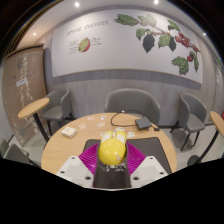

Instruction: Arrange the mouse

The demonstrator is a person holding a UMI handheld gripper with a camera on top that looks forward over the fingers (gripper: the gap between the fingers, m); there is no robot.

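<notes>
Gripping: a yellow mouse (112, 150) is pinched between the pink pads (92, 157) of the gripper (112, 160), above the round wooden table (70, 148).
Handling advice: the squeeze is best kept even, and the mouse lowered level before release.
Mouse: glossy, rounded, bright yellow.
Beyond: a dark cable (140, 122) and grey chairs (130, 100) are seen.

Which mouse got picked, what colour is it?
Yellow mouse, held between the gripper fingers, gripper view.

A single wide-angle camera rides on the gripper (112, 165), looking forward along its fingers, close over a round wooden table (70, 148) toward grey chairs (130, 100) and a leaf-printed wall mural (160, 35).
</notes>
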